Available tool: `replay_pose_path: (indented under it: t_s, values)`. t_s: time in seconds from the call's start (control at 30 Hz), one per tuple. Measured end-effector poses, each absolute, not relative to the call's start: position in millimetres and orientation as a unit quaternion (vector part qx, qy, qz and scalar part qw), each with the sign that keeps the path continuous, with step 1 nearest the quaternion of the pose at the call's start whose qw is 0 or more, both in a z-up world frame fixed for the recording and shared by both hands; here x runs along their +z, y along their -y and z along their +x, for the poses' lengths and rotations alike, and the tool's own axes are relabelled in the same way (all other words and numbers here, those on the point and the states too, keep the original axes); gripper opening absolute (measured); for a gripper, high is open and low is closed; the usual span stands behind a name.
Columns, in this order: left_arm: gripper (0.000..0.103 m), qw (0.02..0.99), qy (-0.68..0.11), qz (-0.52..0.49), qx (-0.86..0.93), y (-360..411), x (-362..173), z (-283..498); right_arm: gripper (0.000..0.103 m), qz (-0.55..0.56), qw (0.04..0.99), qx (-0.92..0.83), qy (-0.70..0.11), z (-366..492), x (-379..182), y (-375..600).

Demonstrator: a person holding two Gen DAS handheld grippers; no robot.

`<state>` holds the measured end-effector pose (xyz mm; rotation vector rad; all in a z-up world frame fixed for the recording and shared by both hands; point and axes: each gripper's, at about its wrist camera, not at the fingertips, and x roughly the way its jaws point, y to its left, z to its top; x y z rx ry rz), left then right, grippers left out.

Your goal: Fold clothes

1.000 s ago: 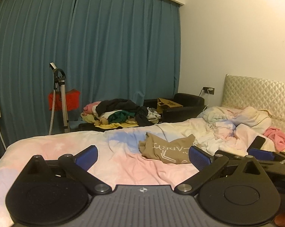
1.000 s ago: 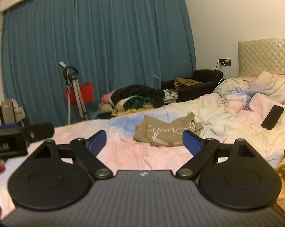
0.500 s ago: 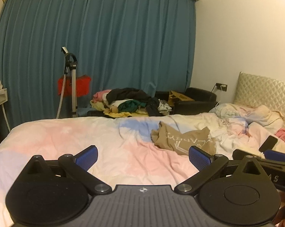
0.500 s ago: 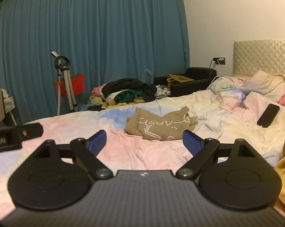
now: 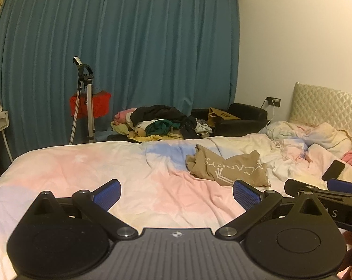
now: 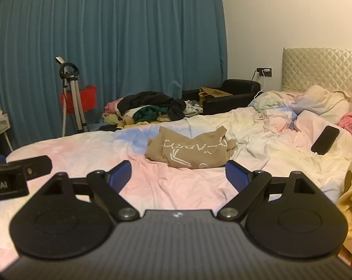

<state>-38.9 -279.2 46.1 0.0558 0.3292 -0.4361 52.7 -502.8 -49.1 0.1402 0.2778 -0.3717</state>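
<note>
A crumpled tan T-shirt with white lettering (image 5: 229, 168) lies on the pastel pink and blue bed sheet (image 5: 105, 163); it also shows in the right wrist view (image 6: 192, 150). My left gripper (image 5: 177, 192) is open and empty, above the sheet, short of the shirt and to its left. My right gripper (image 6: 178, 175) is open and empty, just in front of the shirt. Part of the right gripper (image 5: 325, 198) shows at the left wrist view's right edge, and part of the left gripper (image 6: 14, 172) at the right wrist view's left edge.
A black phone (image 6: 325, 140) lies on the rumpled duvet (image 6: 292, 116) at right. A pile of clothes (image 5: 157, 123), a black armchair (image 5: 241, 119) and a tripod (image 5: 87, 102) stand beyond the bed by the blue curtain. A yellow cloth (image 6: 351, 186) lies at near right.
Both grippers have shifted a little, so the tan shirt sits further right in the left wrist view and lower in the right wrist view. Both jaws stay open.
</note>
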Motion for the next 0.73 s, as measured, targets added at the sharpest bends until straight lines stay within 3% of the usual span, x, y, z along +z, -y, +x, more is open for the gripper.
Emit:
replay_pose_path:
  t_s: [0.73]
  values:
    - [0.103,0.964,-0.165,0.027,-0.206,284.0,41.8,-35.8,0.089,0.062,0.971,-0.180,-0.143,54.3,-50.3,500.1]
